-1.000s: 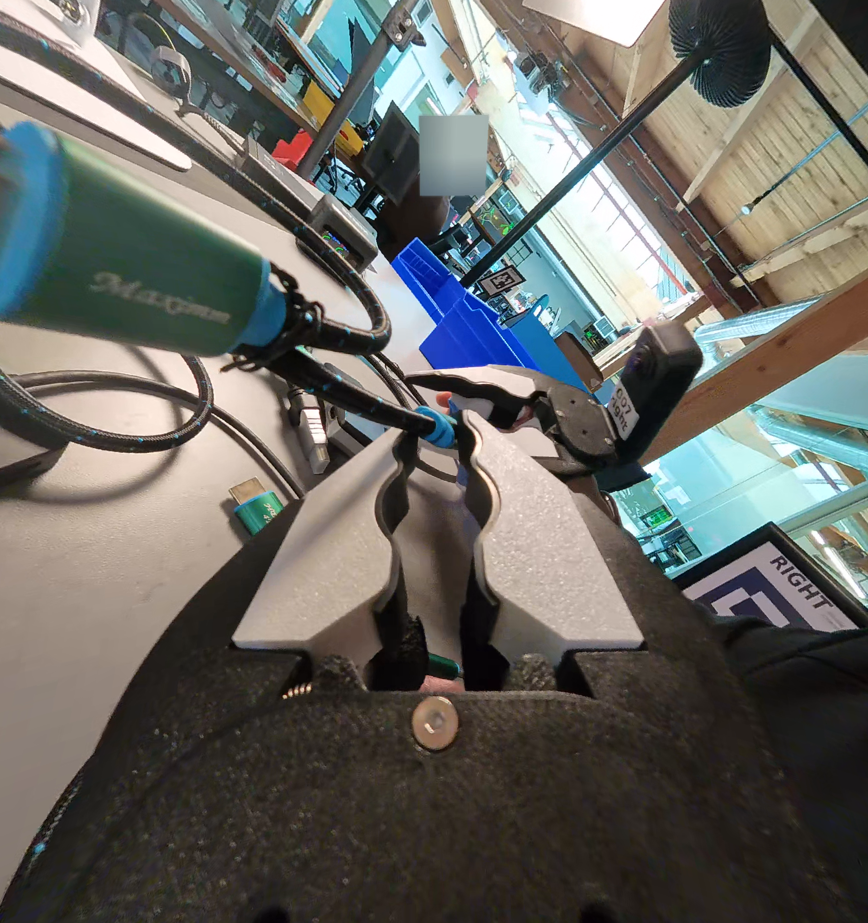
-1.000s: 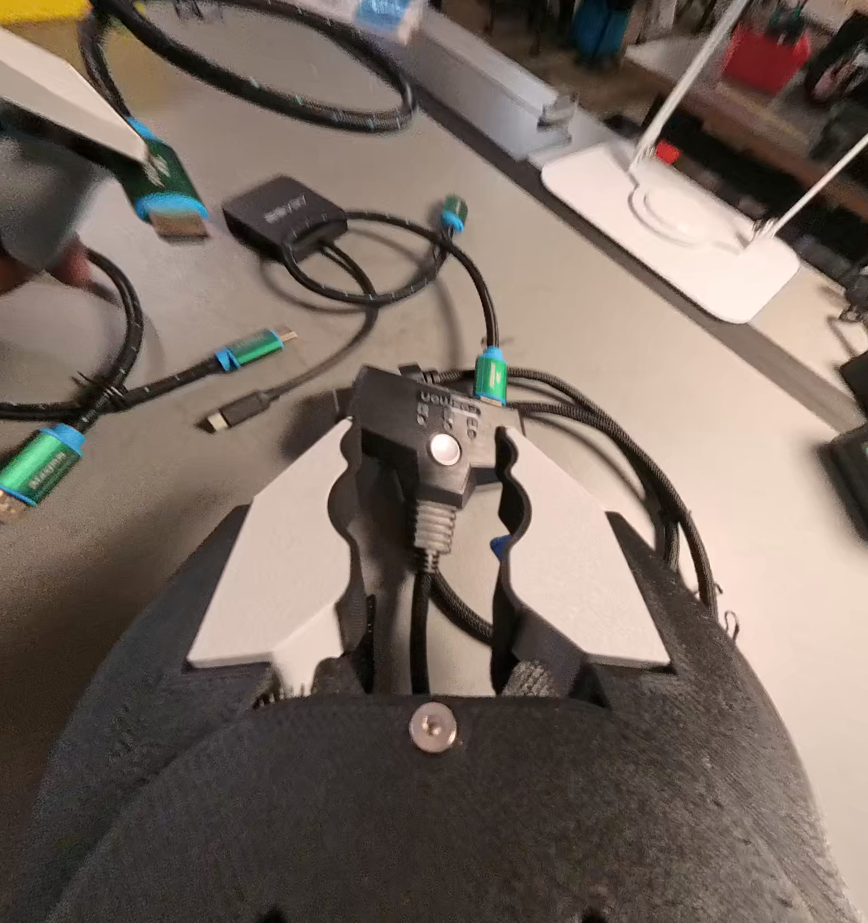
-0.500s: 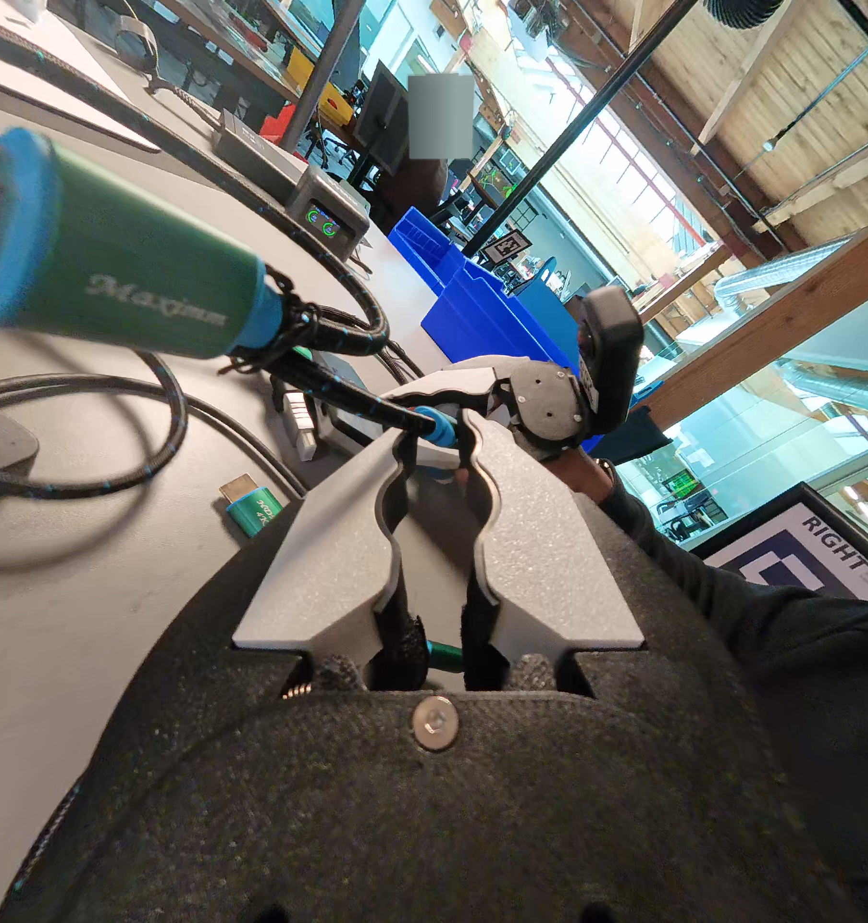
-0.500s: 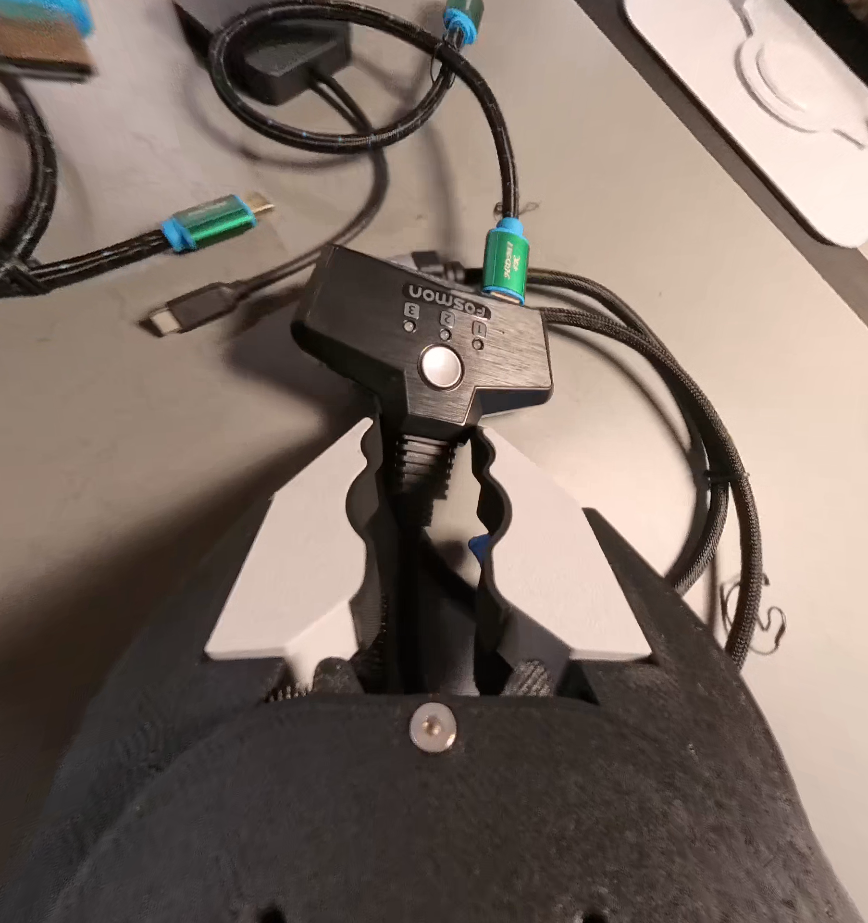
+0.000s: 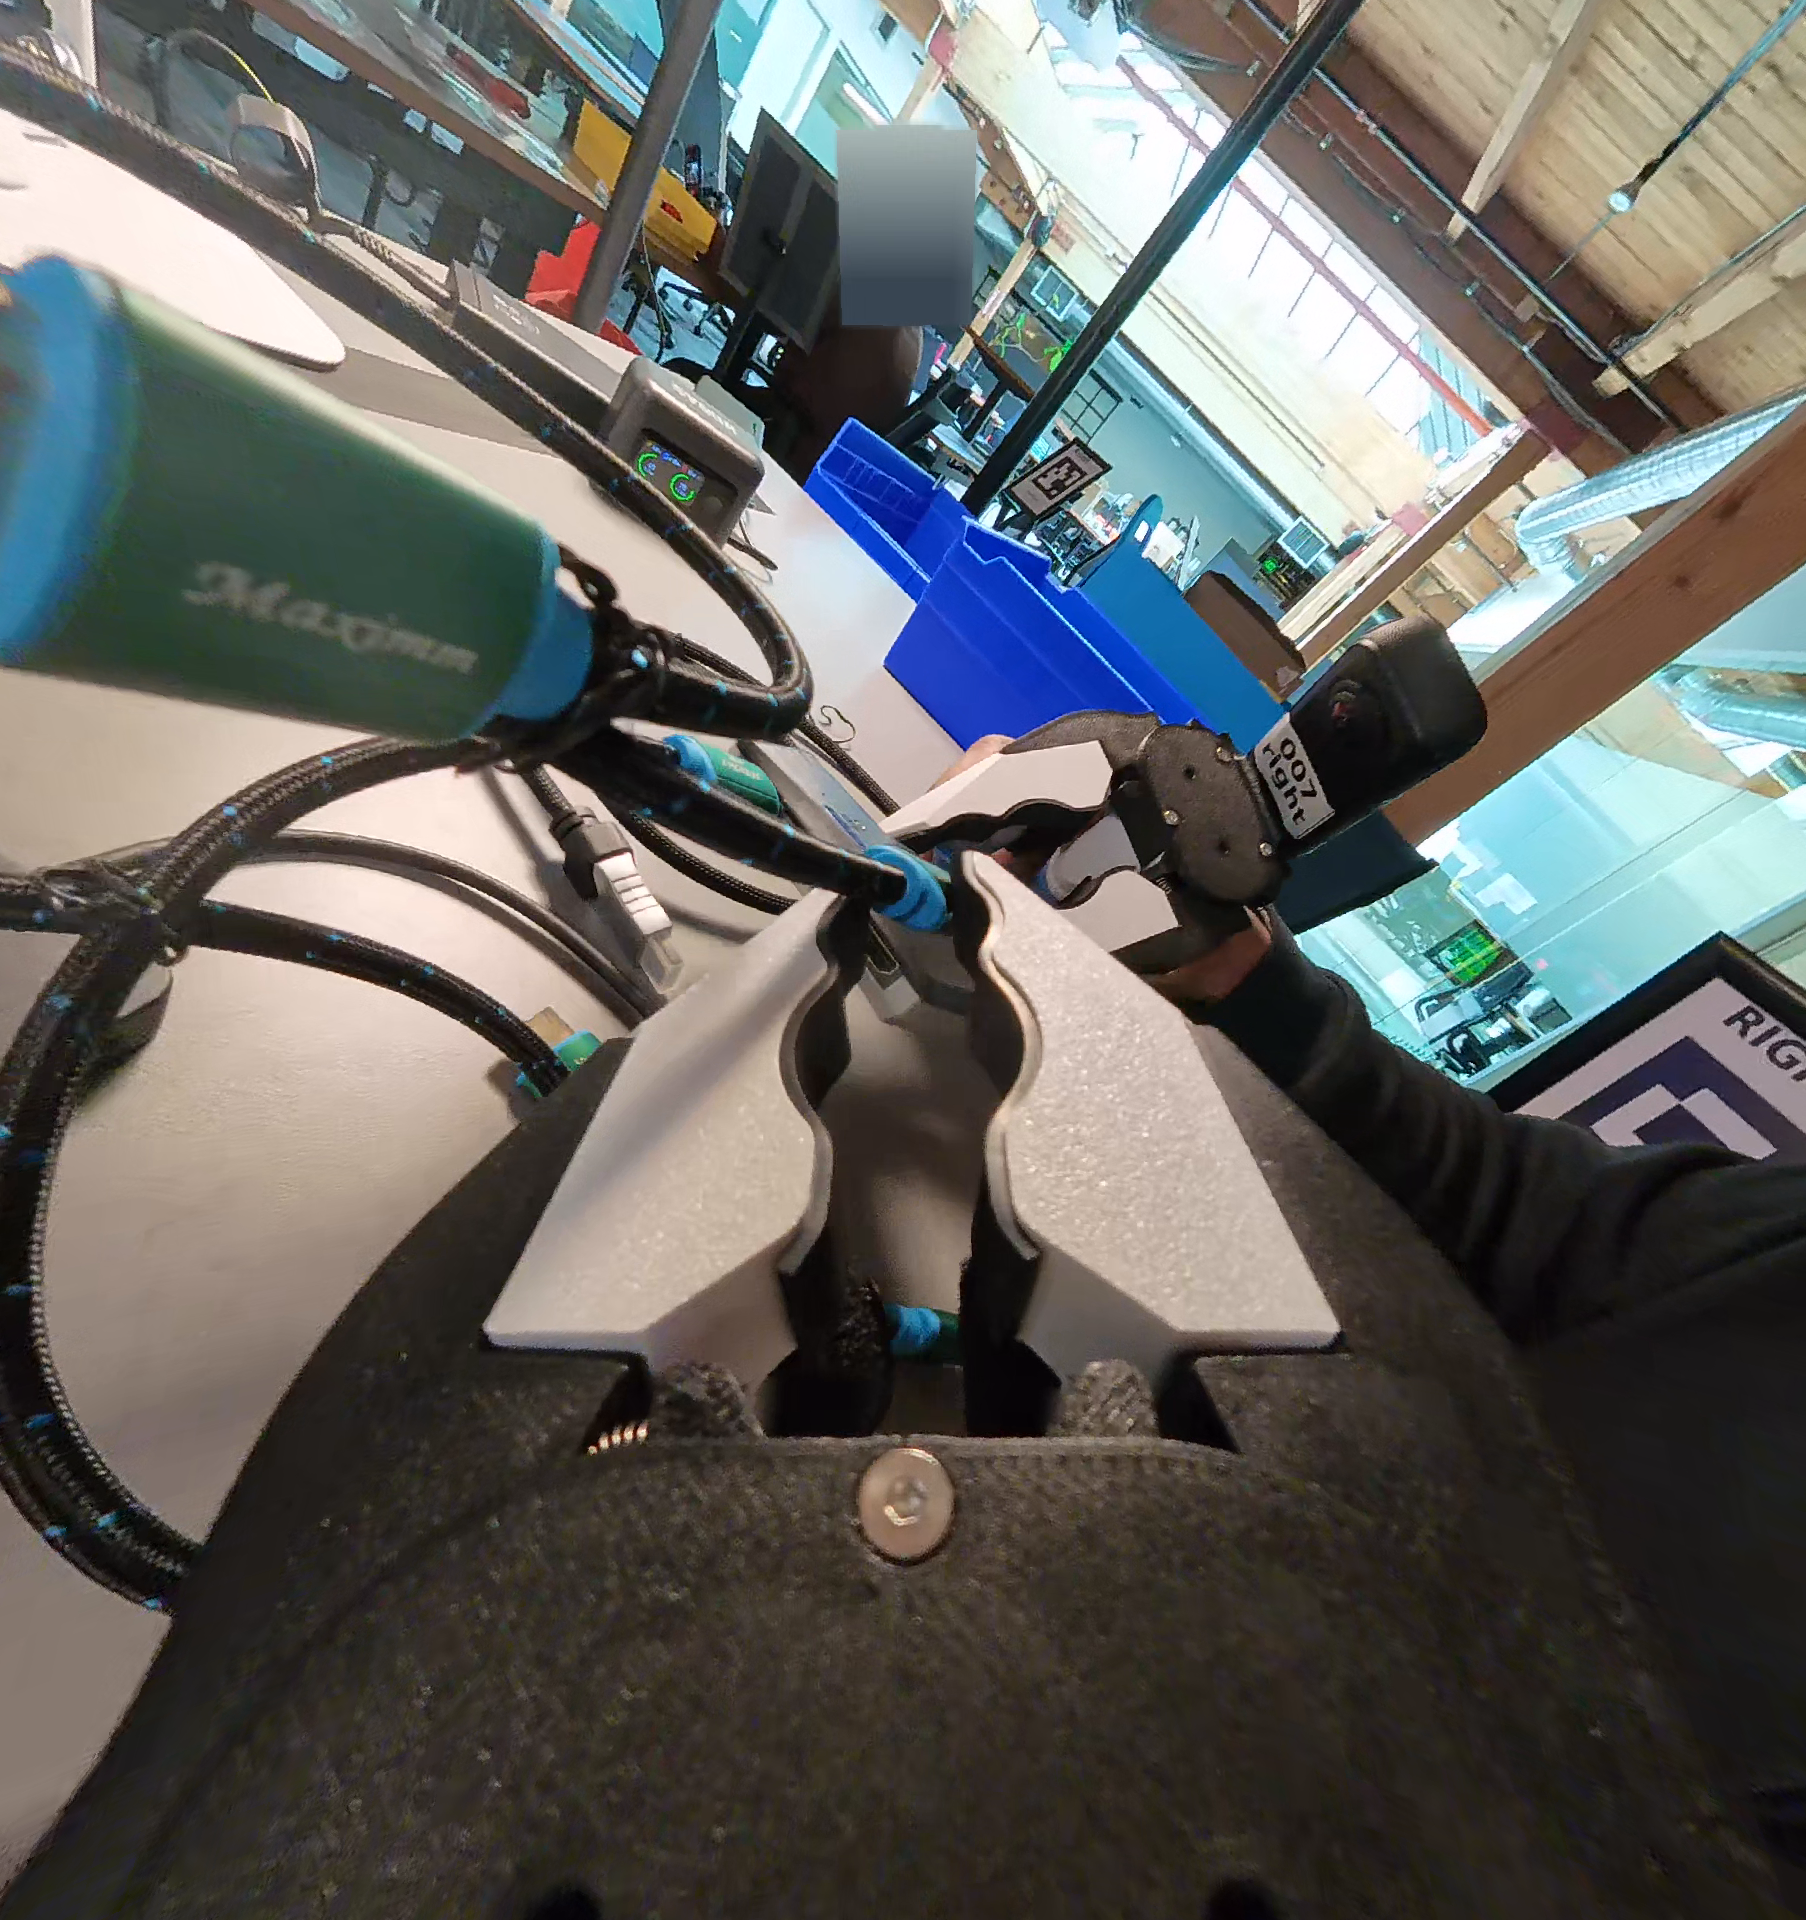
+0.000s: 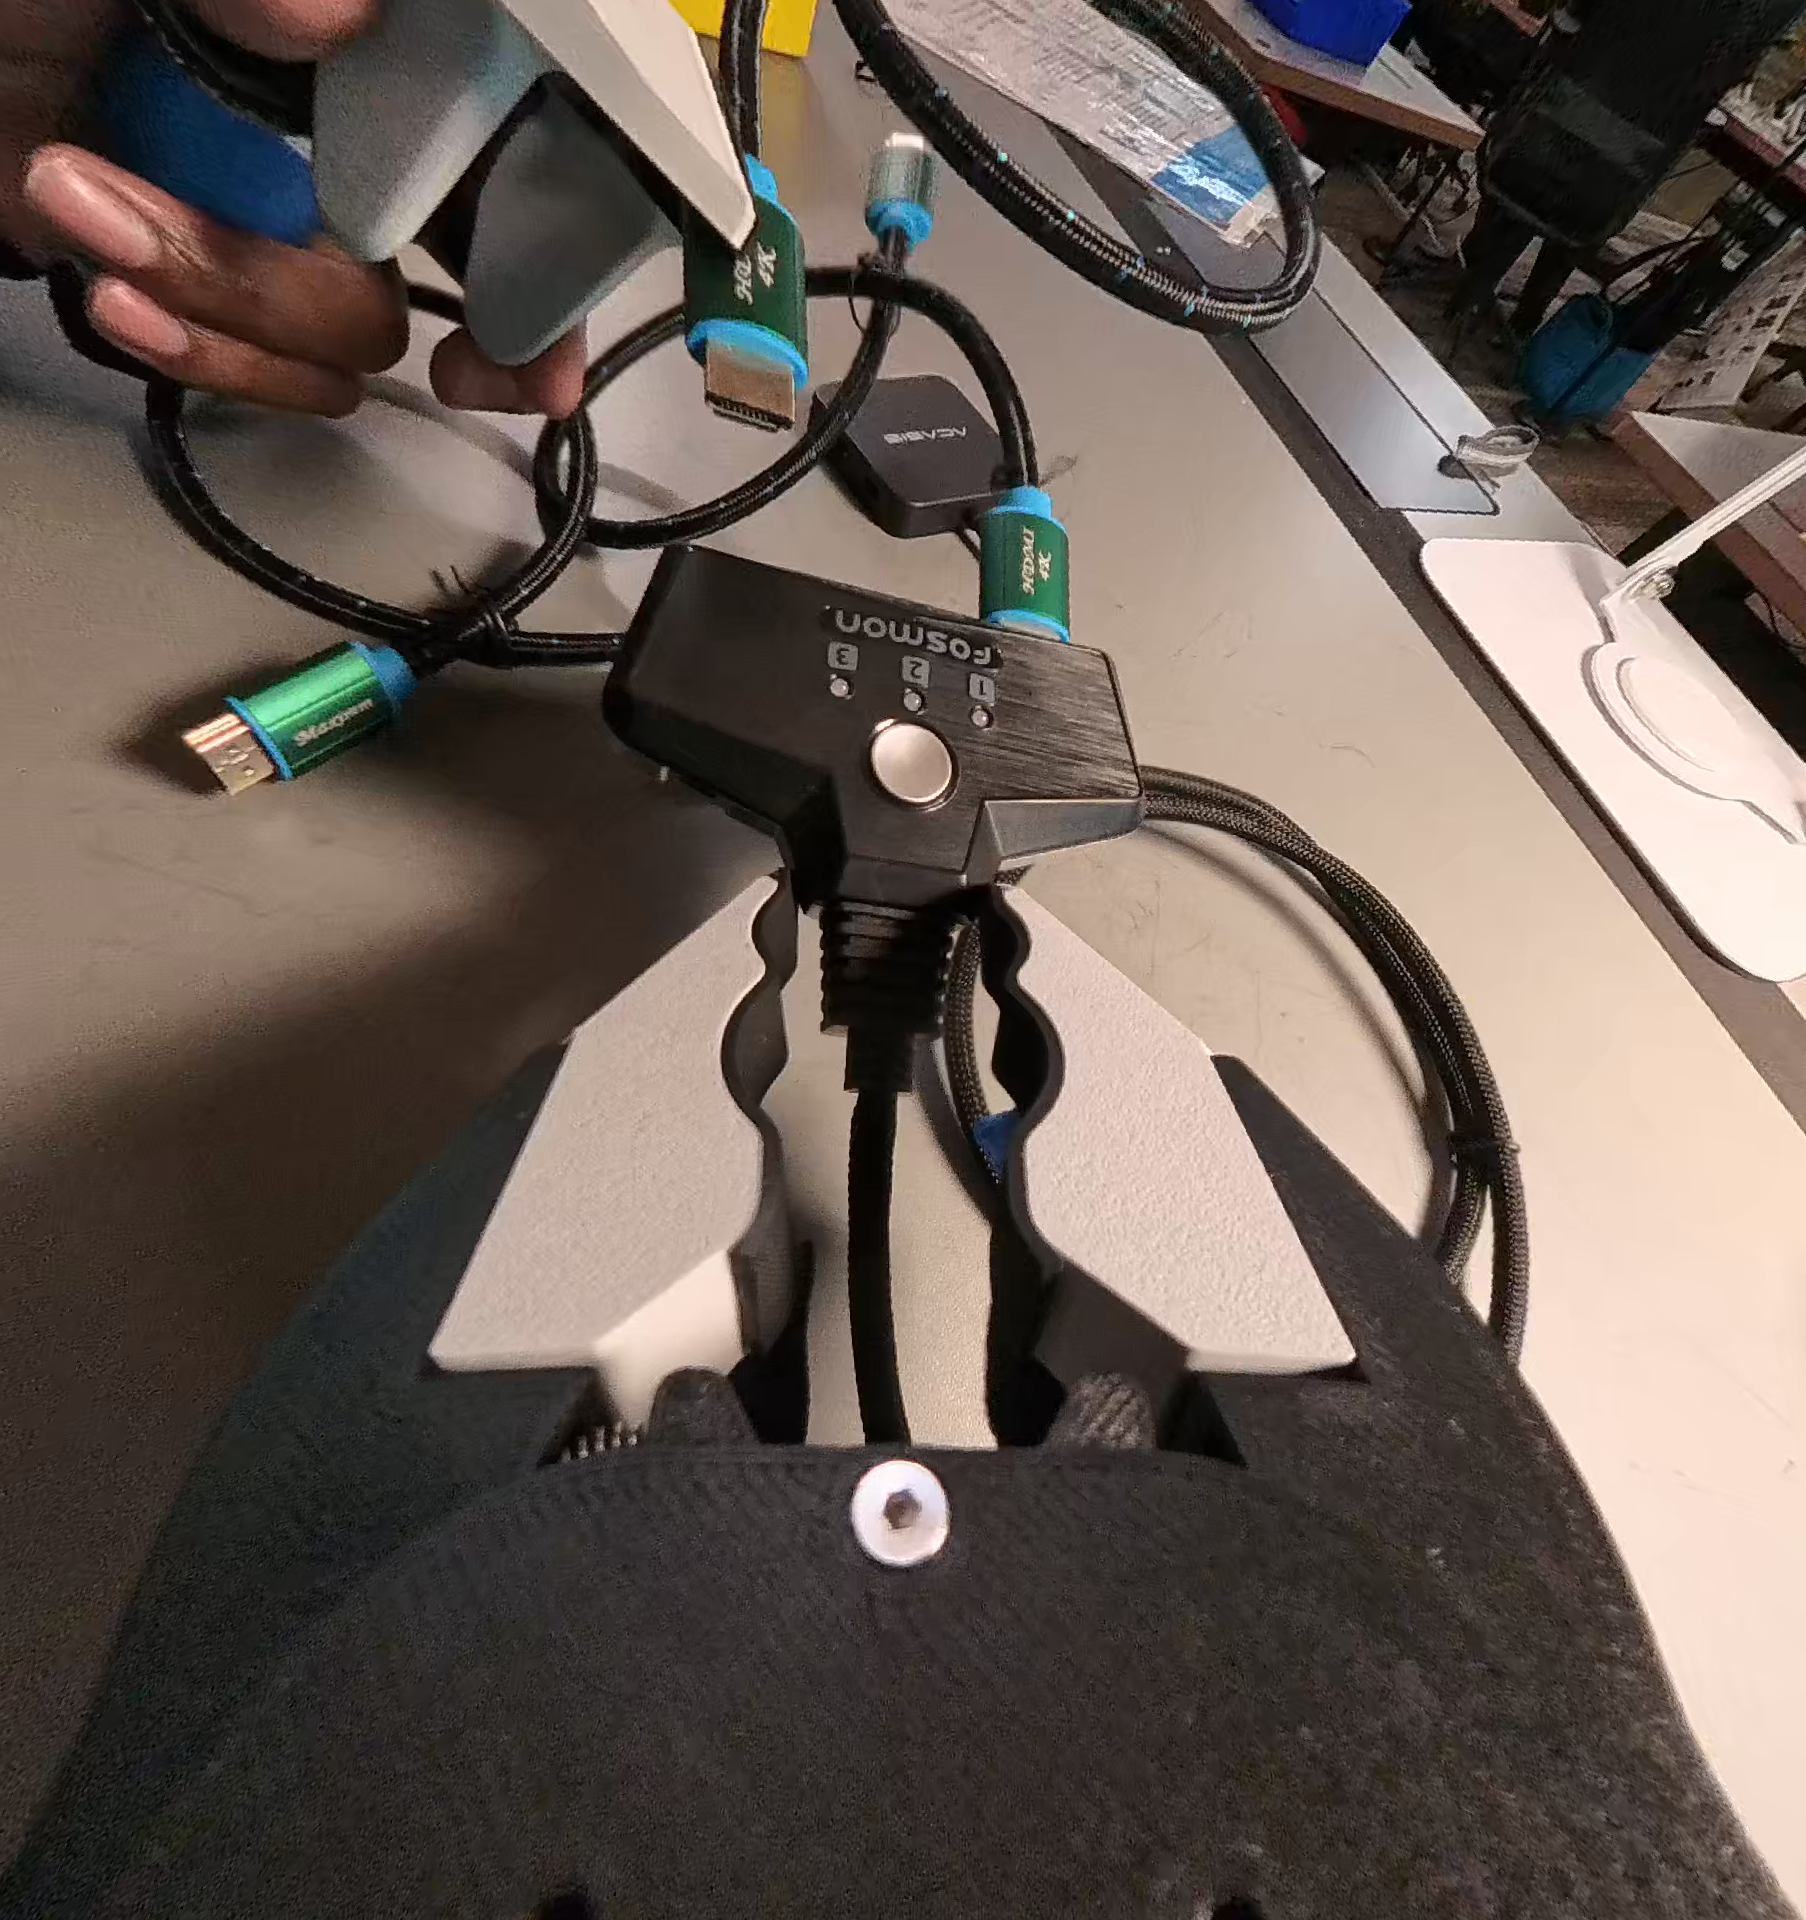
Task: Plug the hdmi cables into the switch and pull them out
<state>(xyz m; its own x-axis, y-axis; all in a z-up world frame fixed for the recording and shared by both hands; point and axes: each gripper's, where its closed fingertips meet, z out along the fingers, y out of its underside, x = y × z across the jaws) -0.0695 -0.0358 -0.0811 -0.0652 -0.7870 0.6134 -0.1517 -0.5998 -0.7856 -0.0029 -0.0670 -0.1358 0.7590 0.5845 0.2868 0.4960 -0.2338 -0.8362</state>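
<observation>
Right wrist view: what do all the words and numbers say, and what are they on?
I don't read writing out; here is what bears it.
Black switch: pale mark and small signs.
Plugged-in green plug: pale lettering.
Held green plug: pale lettering.
Loose green plug: pale lettering.
Small black box: pale mark.

the switch point(image 6: 868, 717) hides its own ports; the near green plug point(image 5: 244, 592) is blurred, tip cut off.

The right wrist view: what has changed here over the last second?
The left gripper, shut on a green HDMI plug, has come in closer above the black switch. The right gripper stays clamped on the switch's neck, and one green plug stays plugged in.
</observation>
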